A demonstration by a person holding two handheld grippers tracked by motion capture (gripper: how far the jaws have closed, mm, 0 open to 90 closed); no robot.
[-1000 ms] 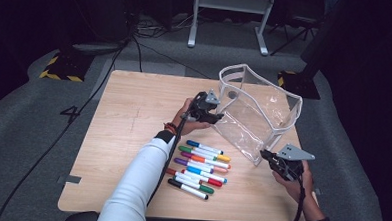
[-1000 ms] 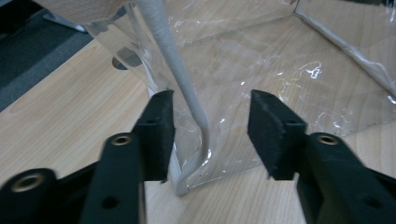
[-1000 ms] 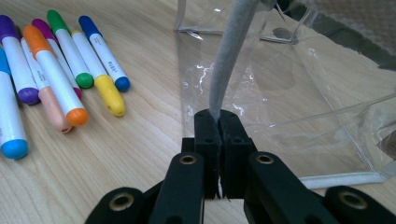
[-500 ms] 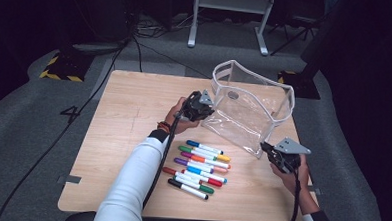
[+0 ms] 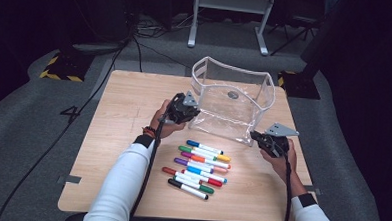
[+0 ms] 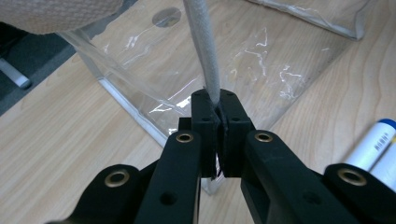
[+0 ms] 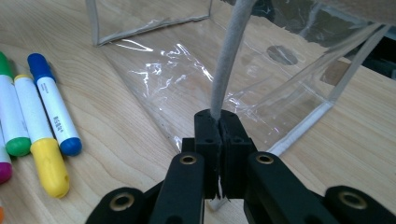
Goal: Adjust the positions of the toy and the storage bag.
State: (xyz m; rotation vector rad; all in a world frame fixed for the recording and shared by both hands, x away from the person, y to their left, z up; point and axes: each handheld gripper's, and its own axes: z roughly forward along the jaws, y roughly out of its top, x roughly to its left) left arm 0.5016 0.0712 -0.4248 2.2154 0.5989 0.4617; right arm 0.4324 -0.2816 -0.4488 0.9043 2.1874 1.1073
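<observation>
Pouch of clear glossy plastic, boxy, is pinched at its white woven rim by left gripper and right gripper; round markers lie beside it.

- White long sleeves on both forearms, each ending in a dark cuff at the wrist.
- Red and dark bracelets just past the left cuff.
- Left gripper: black and blocky, topped by a grey three-cornered plate, with a black cable trailing back along the sleeve.
- Right gripper: black too, same grey plate, thin black cable running down beside the forearm.
- Seen close: matte black jaws on two flat link arms, with brass-coloured rivets at the pivots and small screw holes in the square tips.
</observation>
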